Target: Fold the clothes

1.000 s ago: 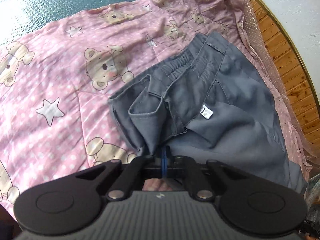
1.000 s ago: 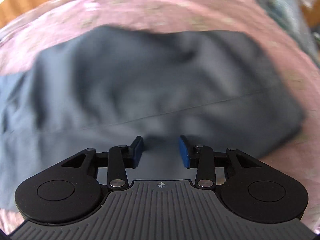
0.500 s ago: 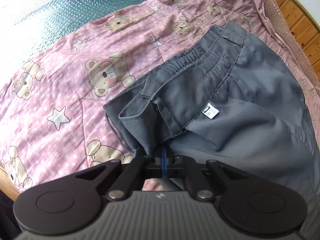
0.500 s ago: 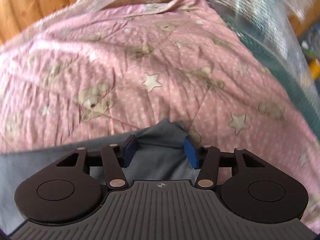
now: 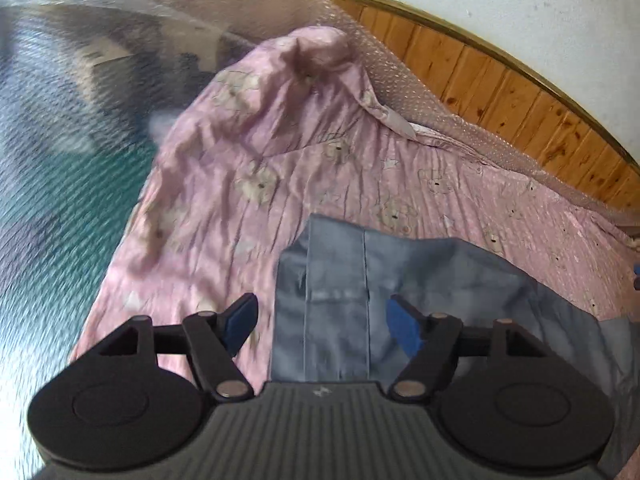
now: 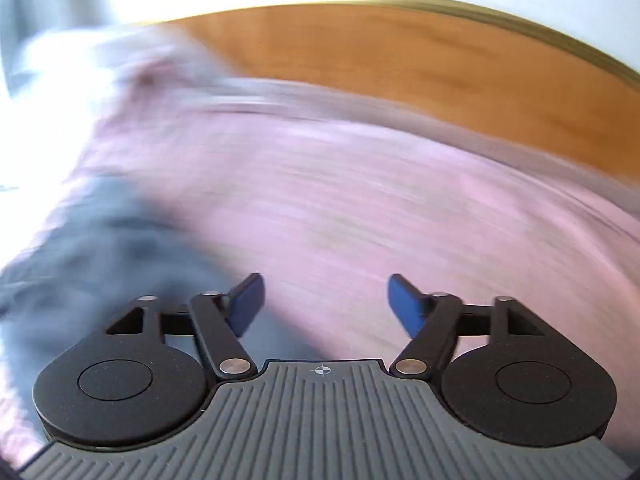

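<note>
- My left gripper (image 5: 322, 320) stands wide; its jaws have just been opening, and the blue pads (image 5: 240, 322) press on nothing, though the grey trousers (image 5: 336, 312) lie beneath the gap between them.
- My right gripper (image 6: 326, 304) is wide too, its jaws just opened further, with only blurred pink cloth past the gap.
- No container shows; the trousers lie straight on the pink bear-print quilt (image 5: 256, 184), which covers the bed.
- Left of the quilt in the left wrist view is a teal textured surface (image 5: 60, 184); behind and to the right runs a wooden headboard (image 5: 500, 92) below a pale wall (image 5: 520, 8).
- A second ago my left pads were pinched on a fold of the trousers' waist; now that cloth is let go and lies flat, its elastic waistband and white label out of view.
- Half a second ago grey cloth sat between my right pads; now the grey mass (image 6: 100, 248) lies to their left.
- The trousers' long axis runs from under my left gripper toward the right edge; a folded edge with straight seams faces the headboard.
</note>
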`<state>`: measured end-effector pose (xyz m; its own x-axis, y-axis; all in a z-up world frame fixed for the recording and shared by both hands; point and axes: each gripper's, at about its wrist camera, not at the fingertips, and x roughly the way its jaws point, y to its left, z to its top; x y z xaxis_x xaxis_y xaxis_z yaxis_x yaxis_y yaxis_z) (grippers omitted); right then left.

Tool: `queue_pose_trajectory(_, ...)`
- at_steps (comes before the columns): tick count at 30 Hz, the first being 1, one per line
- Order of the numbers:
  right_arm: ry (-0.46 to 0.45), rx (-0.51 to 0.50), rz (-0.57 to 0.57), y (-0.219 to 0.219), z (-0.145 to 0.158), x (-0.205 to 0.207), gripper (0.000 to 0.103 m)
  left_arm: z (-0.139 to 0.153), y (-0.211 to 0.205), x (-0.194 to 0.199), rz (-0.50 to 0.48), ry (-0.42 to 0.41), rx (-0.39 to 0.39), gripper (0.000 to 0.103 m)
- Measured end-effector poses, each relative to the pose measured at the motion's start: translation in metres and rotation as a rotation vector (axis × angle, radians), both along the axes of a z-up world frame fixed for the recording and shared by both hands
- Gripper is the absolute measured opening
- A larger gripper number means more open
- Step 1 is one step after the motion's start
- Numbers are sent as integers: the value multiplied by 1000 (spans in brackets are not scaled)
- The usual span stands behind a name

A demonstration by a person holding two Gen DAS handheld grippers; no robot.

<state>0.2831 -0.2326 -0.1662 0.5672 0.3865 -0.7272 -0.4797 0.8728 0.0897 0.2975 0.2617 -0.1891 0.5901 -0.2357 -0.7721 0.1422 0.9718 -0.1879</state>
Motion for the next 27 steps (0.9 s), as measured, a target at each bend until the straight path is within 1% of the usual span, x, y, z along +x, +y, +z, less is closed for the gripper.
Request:
queue_pose_trajectory(1, -5, 7, 81, 42, -2, 15, 86, -8, -1, 25, -40, -1, 9, 72)
queue_pose_trajectory(3, -5, 13, 223, 122, -8, 46, 88, -14, -3, 47, -106, -17, 18, 72)
queue_pose_trajectory(4, 13, 2, 258, 154, -16, 64, 90, -14, -3, 52, -136, -26, 21, 72)
queue_pose_trajectory(6, 77, -37, 321, 206, -40, 98, 89, -11, 3, 54, -180, -43, 17, 72)
queue_pose_trajectory(7, 117, -59, 360, 225, -50, 109, 71, -8, 8, 52, -204, -52, 14, 72)
queue_pose_trajectory(8, 160, -79, 410, 236, -57, 112, 31, -4, 13, 50, -228, -61, 10, 72)
queue_pose_trajectory(9, 202, -99, 460, 248, -64, 115, 9, 2, 17, 48, -262, -78, 15, 72)
queue_pose_trajectory(10, 197, -119, 513, 257, -62, 110, 6, 8, 21, 45, -300, -97, 23, 72)
queue_pose_trajectory(11, 145, -131, 565, 260, -49, 94, 5, 16, 22, 41, -347, -120, 34, 73)
queue_pose_trajectory(12, 108, -133, 613, 261, -35, 78, 4, 23, 21, 39, -398, -142, 47, 76)
queue_pose_trajectory(14, 42, -151, 690, 261, -10, 47, 2, 38, 12, 36, -511, -181, 69, 78)
queue_pose_trajectory(16, -5, -187, 752, 262, 6, 19, 2, 49, -8, 30, -670, -206, 77, 78)
queue_pose_trajectory(17, -19, -197, 767, 261, 11, 12, 2, 52, -19, 26, -755, -215, 92, 80)
queue_pose_trajectory(19, -33, -193, 771, 259, 16, 7, 2, 43, -45, 16, -940, -211, 155, 82)
queue_pose_trajectory(21, -47, -190, 776, 257, 21, 2, 2, 21, -61, 6, -1067, -194, 243, 81)
queue_pose_trajectory(22, -54, -188, 779, 256, 23, -1, 2, 8, -65, 2, -1108, -185, 290, 81)
queue_pose_trajectory(23, -56, -180, 778, 255, 26, -2, 1, -5, -67, -1, -1142, -175, 339, 71)
queue_pose_trajectory(24, -49, -161, 771, 253, 28, 0, 1, -15, -65, 0, -1170, -110, 356, 39)
queue_pose_trajectory(25, -39, -143, 751, 250, 30, 4, 0, -24, -62, 4, -1196, -27, 361, 19)
queue_pose_trajectory(26, -32, -123, 723, 247, 30, 10, 0, -25, -56, 10, -1193, 53, 306, 8)
queue_pose_trajectory(27, -25, -103, 694, 244, 30, 16, 0, -24, -48, 18, -1178, 132, 231, 8)
